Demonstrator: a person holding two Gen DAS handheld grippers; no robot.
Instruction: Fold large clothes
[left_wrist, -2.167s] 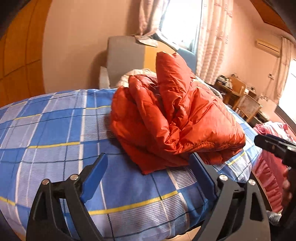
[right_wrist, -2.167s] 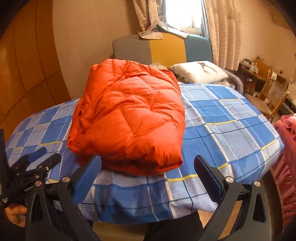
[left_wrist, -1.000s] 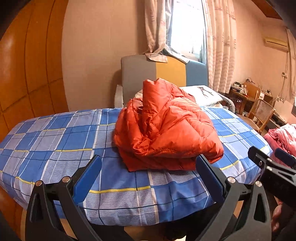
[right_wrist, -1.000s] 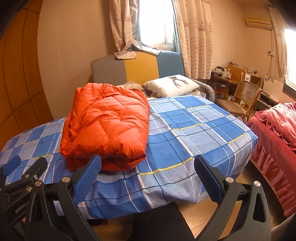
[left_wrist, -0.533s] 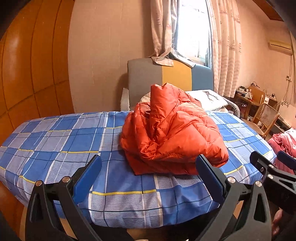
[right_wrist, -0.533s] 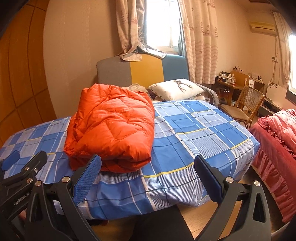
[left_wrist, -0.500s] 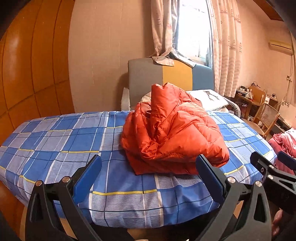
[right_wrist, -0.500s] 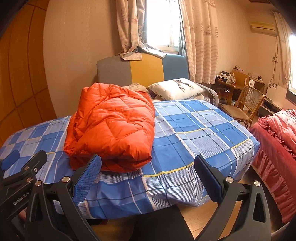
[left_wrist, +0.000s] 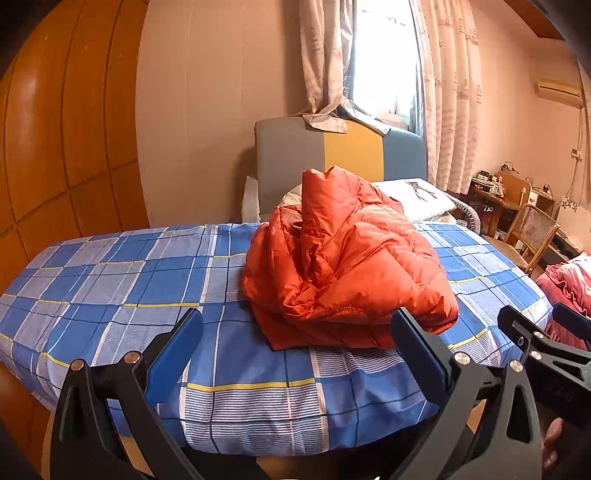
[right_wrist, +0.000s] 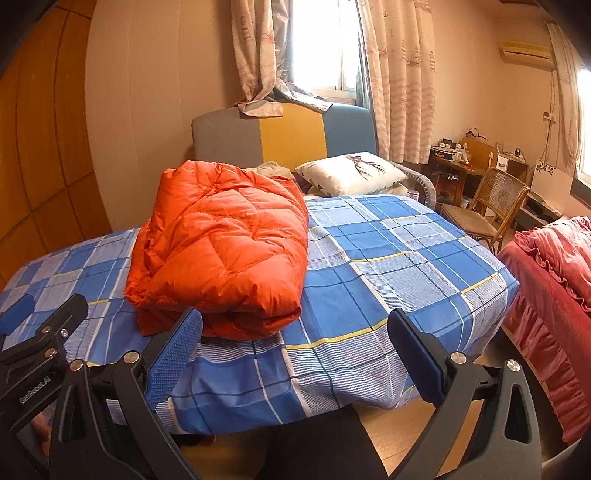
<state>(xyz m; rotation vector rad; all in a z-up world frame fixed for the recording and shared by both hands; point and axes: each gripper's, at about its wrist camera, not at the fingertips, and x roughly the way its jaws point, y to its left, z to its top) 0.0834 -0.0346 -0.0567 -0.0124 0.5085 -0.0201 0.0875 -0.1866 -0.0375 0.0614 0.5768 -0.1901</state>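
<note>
An orange puffer jacket (left_wrist: 343, 273) lies folded in a thick bundle on a table covered by a blue plaid cloth (left_wrist: 122, 288). It also shows in the right wrist view (right_wrist: 225, 251), left of centre. My left gripper (left_wrist: 295, 343) is open and empty, held back off the table's near edge, in front of the jacket. My right gripper (right_wrist: 293, 343) is open and empty too, off the near edge, just right of the jacket. Each gripper shows at the edge of the other's view.
A grey, yellow and blue headboard (right_wrist: 280, 136) with a white pillow (right_wrist: 351, 173) stands behind the table. A wicker chair (right_wrist: 487, 206) and a cluttered desk (right_wrist: 458, 155) are at the right. A red ruffled bedspread (right_wrist: 554, 273) lies at the far right. Wooden panelling is on the left.
Both grippers have drawn back from the table and away from the jacket, so more of the room shows. In the last half second they barely move. The jacket lies still.
</note>
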